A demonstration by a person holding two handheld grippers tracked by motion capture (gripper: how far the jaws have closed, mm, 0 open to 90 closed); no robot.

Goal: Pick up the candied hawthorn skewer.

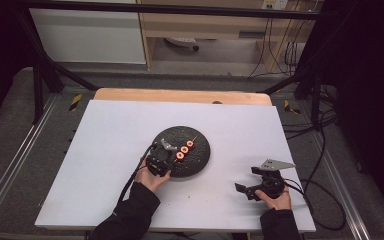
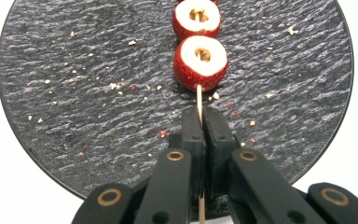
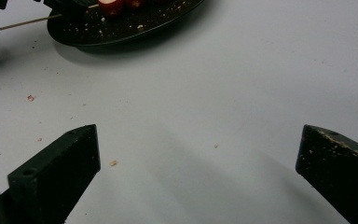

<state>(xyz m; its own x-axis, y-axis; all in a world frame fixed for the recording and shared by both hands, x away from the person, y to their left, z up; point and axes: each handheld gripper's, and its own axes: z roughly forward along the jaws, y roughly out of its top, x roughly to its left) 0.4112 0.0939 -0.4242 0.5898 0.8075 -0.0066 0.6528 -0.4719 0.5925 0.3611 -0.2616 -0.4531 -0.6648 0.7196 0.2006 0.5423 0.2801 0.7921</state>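
Left gripper (image 2: 199, 122) clamped on the skewer (image 2: 199, 100) of red fruit pieces at frame centre, dark round plate (image 2: 74, 93) beneath, right gripper (image 3: 198, 154) spread wide, empty, lower right over the white table (image 1: 110, 130).

It looked like a lab recording rig: a black metal frame (image 1: 45, 70) enclosed the white surface (image 1: 115, 150), cables (image 1: 280, 45) hung at the far right, and grey carpet (image 1: 10, 130) lay below.

The far end of the skewer (image 2: 199, 100) and a third fruit piece (image 2: 196, 1) are cut off by the top edge in the left gripper view. The stick's near stretch is hidden between the closed jaws. In the right gripper view, the plate (image 3: 121, 30) is cropped at the top edge.
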